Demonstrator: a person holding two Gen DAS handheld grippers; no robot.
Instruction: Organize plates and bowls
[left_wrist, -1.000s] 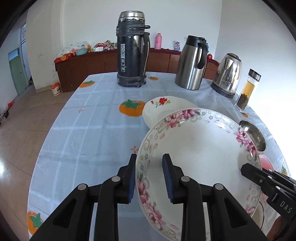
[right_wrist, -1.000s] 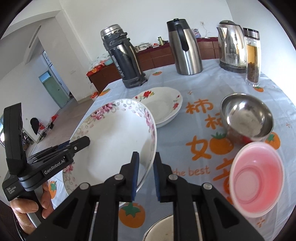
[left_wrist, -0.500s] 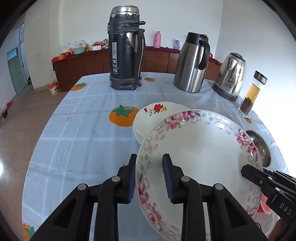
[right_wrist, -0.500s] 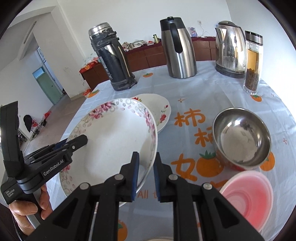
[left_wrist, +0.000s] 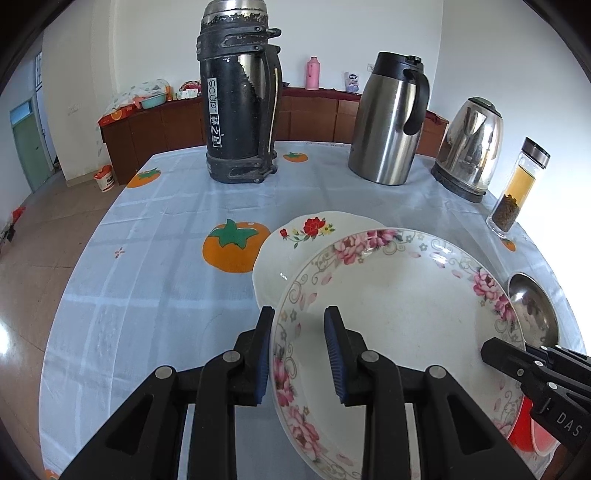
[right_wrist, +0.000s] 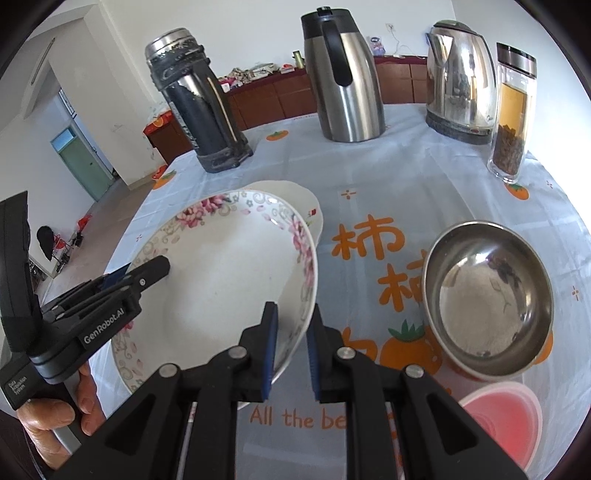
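Observation:
A large white plate with pink flowers (left_wrist: 399, 306) (right_wrist: 229, 273) hangs above the table, held by both grippers. My left gripper (left_wrist: 300, 350) is shut on its left rim; my right gripper (right_wrist: 291, 343) is shut on its right rim. Just beyond and partly beneath it lies a smaller white plate with red flowers (left_wrist: 295, 243) (right_wrist: 303, 199) on the tablecloth. A steel bowl (right_wrist: 487, 299) (left_wrist: 532, 310) stands to the right, and a pink plastic bowl (right_wrist: 506, 421) sits near the front right edge.
At the far side of the table (left_wrist: 155, 258) stand a black thermos (left_wrist: 236, 99), a steel jug (left_wrist: 388, 122), an electric kettle (left_wrist: 469, 144) and a glass tea bottle (left_wrist: 517, 192). A hand (right_wrist: 55, 413) holds the left gripper's handle. A sideboard lines the back wall.
Both grippers have carried the pink-flowered plate forward over the table, toward the red-flowered plate and partly over it. The thermos and jugs look closer. The grips have not altered.

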